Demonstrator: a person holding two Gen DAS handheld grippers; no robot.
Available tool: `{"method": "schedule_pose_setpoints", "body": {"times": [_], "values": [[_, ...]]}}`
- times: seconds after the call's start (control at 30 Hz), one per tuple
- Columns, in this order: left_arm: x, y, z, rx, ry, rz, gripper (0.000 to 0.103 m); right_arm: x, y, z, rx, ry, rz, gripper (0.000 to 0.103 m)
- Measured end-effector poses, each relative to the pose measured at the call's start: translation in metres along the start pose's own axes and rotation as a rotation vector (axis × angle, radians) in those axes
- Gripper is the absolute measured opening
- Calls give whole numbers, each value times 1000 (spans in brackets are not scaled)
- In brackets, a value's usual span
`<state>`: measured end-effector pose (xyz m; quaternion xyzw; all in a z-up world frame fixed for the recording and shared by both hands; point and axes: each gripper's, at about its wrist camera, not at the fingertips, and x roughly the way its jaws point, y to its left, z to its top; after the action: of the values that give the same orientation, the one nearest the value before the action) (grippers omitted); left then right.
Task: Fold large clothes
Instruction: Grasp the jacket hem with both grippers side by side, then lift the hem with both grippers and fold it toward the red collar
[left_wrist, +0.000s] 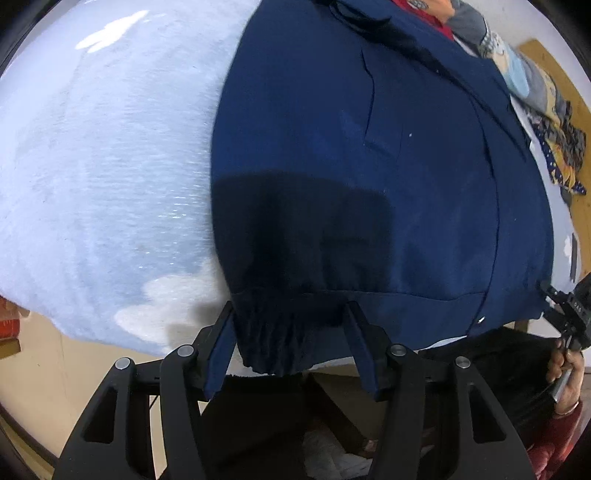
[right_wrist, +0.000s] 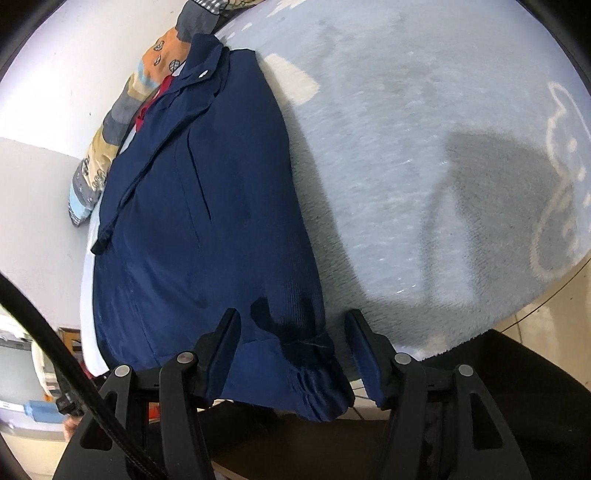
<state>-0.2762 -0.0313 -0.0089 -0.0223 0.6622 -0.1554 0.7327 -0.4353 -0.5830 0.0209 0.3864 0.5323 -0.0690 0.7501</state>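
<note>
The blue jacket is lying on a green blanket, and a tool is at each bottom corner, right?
Not quite. The blanket is light blue, not green, as the right wrist view shows. The rest holds: the blue jacket lies on it, with the left tool and the right tool at its bottom corners.

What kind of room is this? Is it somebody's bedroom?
Probably a bedroom. A navy jacket lies on a fluffy pale blue blanket that looks like a bed cover, and a patterned pillow or quilt sits against the white wall.
</note>
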Motion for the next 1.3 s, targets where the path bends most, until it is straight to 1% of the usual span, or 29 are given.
{"method": "schedule_pose_setpoints", "body": {"times": [0.03,0.07,0.1,0.13,0.17,0.2,0.3,0.33,0.37,0.4,0.43,0.5,0.53,0.57,0.6,0.63,0.67,0.73,0.77,0.83,0.87,0.93,0.97,1.03,1.1,1.13,1.17,1.23,1.3], "values": [[1,-1,1,5,1,-1,57,1,4,0,-19,1,-17,64],[-3,5,-8,9,0,-5,58,3,11,-2,-58,6,-44,64],[-3,4,-8,14,0,-3,58,4,15,-4,-86,13,-46,53],[-2,3,-7,20,0,5,58,6,18,-6,-106,29,-39,47],[0,3,-7,22,1,11,57,10,23,-9,-139,48,-43,33],[1,4,-6,23,3,15,57,14,30,-12,-185,54,-72,30],[0,3,-1,25,7,29,59,16,39,-13,-241,48,-121,30],[1,2,-1,26,8,29,65,17,39,-13,-242,46,-125,30],[1,-3,-3,33,12,23,75,17,39,-12,-239,44,-128,29],[3,-9,-3,57,18,29,78,17,39,-11,-231,43,-124,30],[4,-12,-3,80,18,52,80,17,39,-11,-231,44,-123,30],[6,-22,-5,128,14,114,79,17,40,-11,-240,41,-127,30],[4,-23,-5,129,5,128,72,17,40,-12,-248,39,-128,28],[1,-23,-5,127,-4,131,57,16,41,-13,-256,33,-130,18],[-8,-20,-6,116,-34,116,44,14,42,-14,-258,27,-119,16],[-15,-19,-6,106,-51,73,25,11,42,-17,-259,22,-110,15],[-19,-17,-7,101,-61,56,23,7,43,-17,-259,13,-81,15],[-32,-21,-12,116,-105,60,22,-3,46,-18,-252,-8,-18,14],[-38,-26,-15,132,-127,53,21,-10,48,-19,-246,-27,32,14],[-61,-37,-23,161,-199,-3,21,-20,50,-20,-239,-48,93,14],[-67,-36,-25,162,-219,-19,21,-28,51,-21,-237,-71,127,14],[-89,-37,-35,147,-281,-66,21,-43,50,-21,-216,-110,243,14],[-93,-39,-39,141,-299,-72,21,-48,50,-22,-217,-119,256,14],[-111,-31,-47,114,-349,-97,21,-66,49,-21,-216,-157,341,14],[-127,-23,-57,98,-397,-120,21,-78,50,-21,-225,-175,361,14],[-132,-21,-61,88,-388,-114,21,-87,51,-22,-237,-192,385,14],[-136,-16,-66,82,-399,-126,21,-94,52,-23,-247,-207,411,14],[-153,-10,-83,78,-434,-148,21,-106,54,-26,-265,-224,432,14],[-158,-7,-90,69,-457,-160,21,-124,58,-32,-300,-248,459,14]]}}
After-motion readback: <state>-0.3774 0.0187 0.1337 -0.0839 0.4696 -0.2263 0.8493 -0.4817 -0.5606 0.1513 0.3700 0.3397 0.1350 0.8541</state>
